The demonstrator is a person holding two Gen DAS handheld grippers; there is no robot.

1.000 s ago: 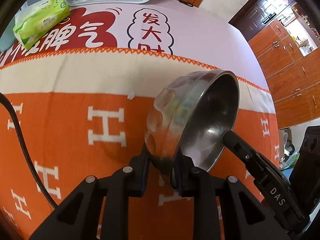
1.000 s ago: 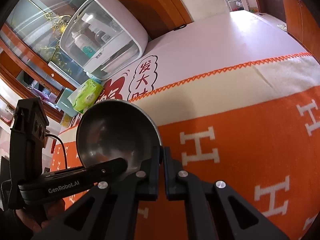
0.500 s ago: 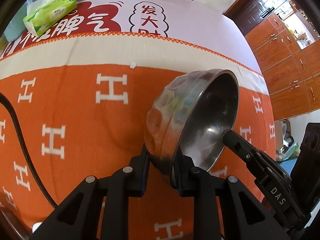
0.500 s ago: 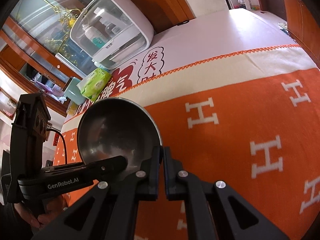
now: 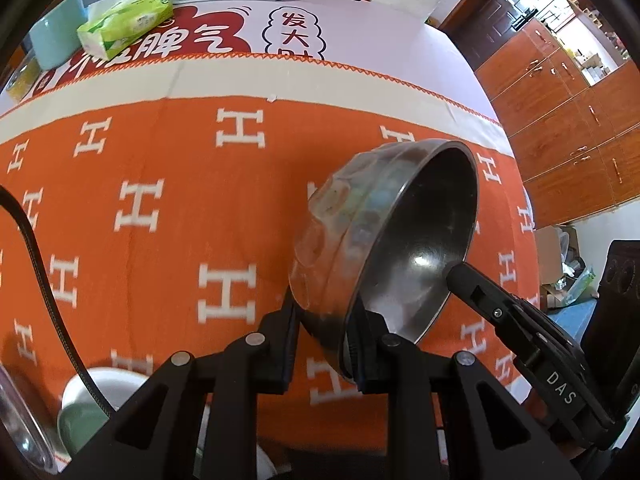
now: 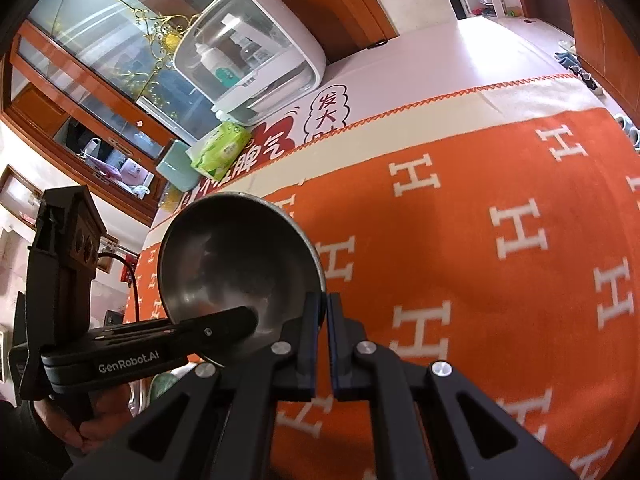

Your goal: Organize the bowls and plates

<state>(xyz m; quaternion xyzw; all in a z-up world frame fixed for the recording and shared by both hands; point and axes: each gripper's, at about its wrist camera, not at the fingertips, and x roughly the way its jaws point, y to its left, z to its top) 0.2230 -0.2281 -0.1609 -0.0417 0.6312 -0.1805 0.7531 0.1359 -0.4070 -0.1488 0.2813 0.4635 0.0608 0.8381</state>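
Observation:
A steel bowl (image 5: 420, 232) hangs tilted above the orange H-patterned cloth (image 5: 160, 160), gripped on two sides. My left gripper (image 5: 326, 314) is shut on its near wall, one finger outside and one inside. From the right, my right gripper (image 5: 456, 274) bites the opposite rim. In the right wrist view the bowl (image 6: 232, 256) opens toward the camera; my right gripper (image 6: 323, 300) is shut on its thin rim, and the left gripper (image 6: 248, 320), held by a hand, reaches in from the left. A white bowl (image 5: 100, 384) and a green bowl (image 5: 76, 420) sit bottom left.
A green tissue pack (image 5: 124, 20), a teal container (image 5: 52, 36) and a white lidded box (image 6: 248, 60) stand at the table's far edge. A black cable (image 5: 36, 260) runs down the left. A clear container (image 5: 16, 420) shows at the bottom left corner. Wooden cabinets stand beyond the table.
Both grippers have carried the bowl upward and back toward the near side of the table. More of the cloth shows, and the white and green bowls have come into view at bottom left.

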